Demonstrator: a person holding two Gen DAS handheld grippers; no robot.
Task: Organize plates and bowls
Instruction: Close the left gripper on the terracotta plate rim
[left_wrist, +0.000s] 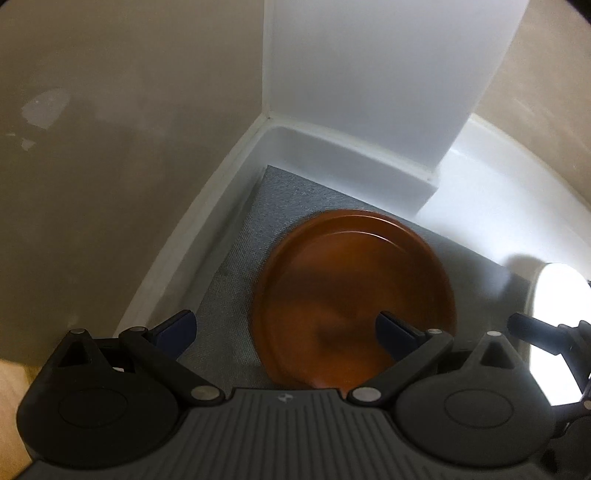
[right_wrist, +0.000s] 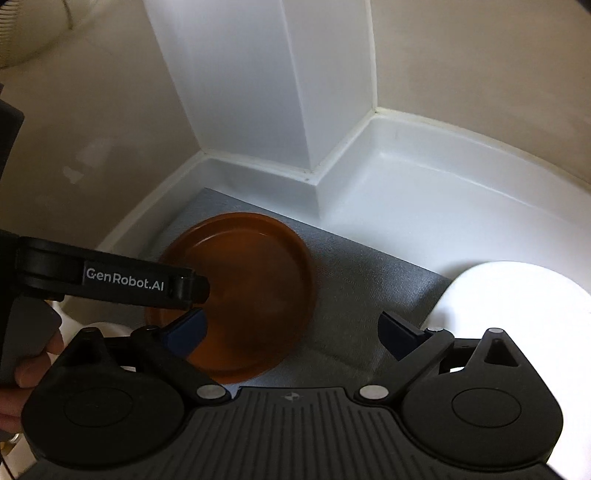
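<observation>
Beige walls meet at a white boxed column (right_wrist: 255, 85), and a white bench (right_wrist: 424, 206) with a raised back lip runs beneath them. Spread on it lies a grey woven mat (left_wrist: 236, 236), its far corner tucked close to the column's base. On that mat rests 1 brown plate (left_wrist: 351, 288), flat and right way up, its image slightly blurred. Off to the right, at the mat's edge, sits a white dish (right_wrist: 509, 291), too overexposed to tell whether it is a plate or a bowl.

Both tools hover above the brown plate. The left gripper (left_wrist: 286, 332) has its jaws wide apart, holding nothing, 1 finger over the plate and the other over the mat. The right gripper (right_wrist: 295, 334) is likewise spread and empty, with 1 finger over the plate's near rim.

Judging by the layout, the step in hand is probably gathering the dishes together. A shallow plate lying flat offers only its rim, so a finger should slip under the lip while the other presses from above, closing gently to avoid skidding it across the mat.
</observation>
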